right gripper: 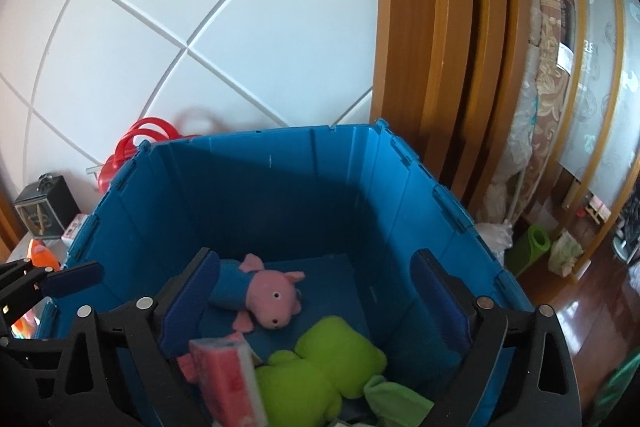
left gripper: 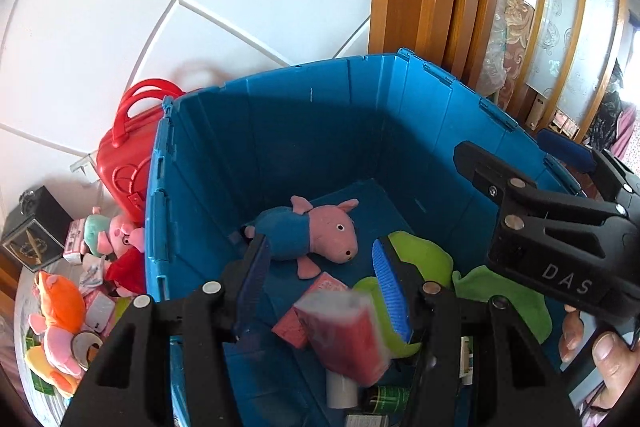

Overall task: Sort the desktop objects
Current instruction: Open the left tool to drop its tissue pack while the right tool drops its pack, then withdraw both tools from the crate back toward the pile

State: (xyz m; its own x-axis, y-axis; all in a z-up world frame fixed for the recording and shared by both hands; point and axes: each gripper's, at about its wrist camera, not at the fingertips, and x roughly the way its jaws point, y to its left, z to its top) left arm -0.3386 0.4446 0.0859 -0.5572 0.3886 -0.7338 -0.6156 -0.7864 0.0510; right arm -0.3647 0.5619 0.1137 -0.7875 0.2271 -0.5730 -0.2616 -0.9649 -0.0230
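Blue crate [right gripper: 280, 195] below both grippers; right gripper [right gripper: 316, 307] fingers gape wide, empty, red packet [right gripper: 228, 379] blurred, likely falling. Left gripper [left gripper: 320, 291] fingers half-open, empty. Packet could bounce off the plush pig [right gripper: 260, 295].

Background stuff: white tiled wall [right gripper: 200, 7] straight ahead of the claw, wooden door frame [right gripper: 432, 47] off to its right, glossy wood floor [right gripper: 592, 307] lower right.
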